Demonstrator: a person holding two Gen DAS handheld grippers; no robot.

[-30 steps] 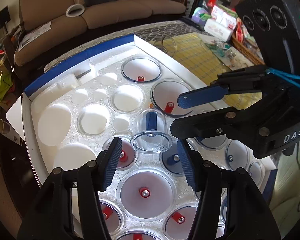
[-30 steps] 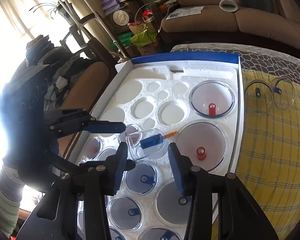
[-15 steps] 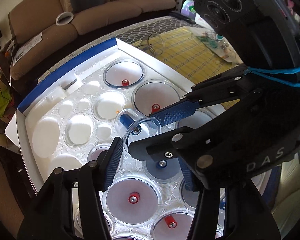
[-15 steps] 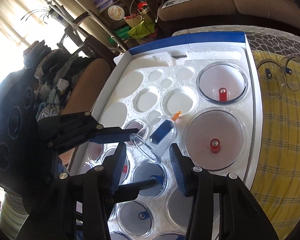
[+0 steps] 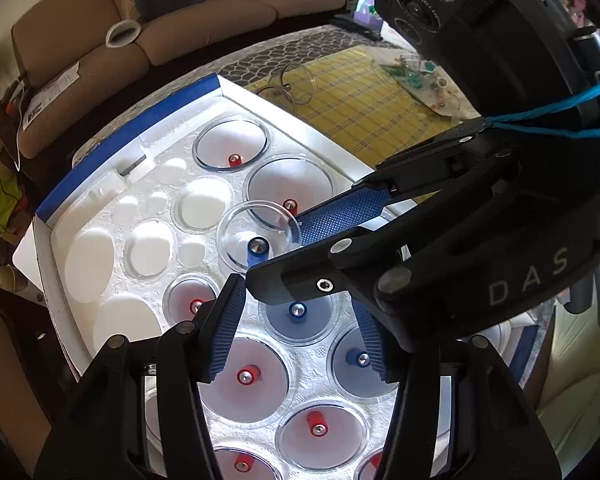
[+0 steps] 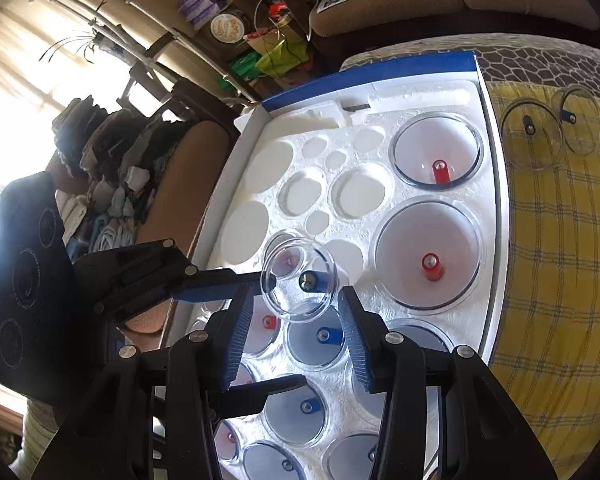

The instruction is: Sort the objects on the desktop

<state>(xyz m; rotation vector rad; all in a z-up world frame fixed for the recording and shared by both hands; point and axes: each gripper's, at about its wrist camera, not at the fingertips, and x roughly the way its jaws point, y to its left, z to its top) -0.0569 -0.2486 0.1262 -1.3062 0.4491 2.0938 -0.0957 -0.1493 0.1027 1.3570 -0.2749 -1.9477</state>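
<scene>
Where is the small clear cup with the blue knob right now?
In both wrist views the small clear cup sits tilted over the foam tray's middle, ahead of the right tool, beside the big red-knob cup.

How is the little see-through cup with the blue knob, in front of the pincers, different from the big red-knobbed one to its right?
The small cup is much narrower than the big cup. The small cup's knob is blue, the big cup's is red. The small cup leans tilted, not seated, while the big cup sits level in its hollow of the foam tray. Both are clear, round and have one knob in the centre.
</scene>
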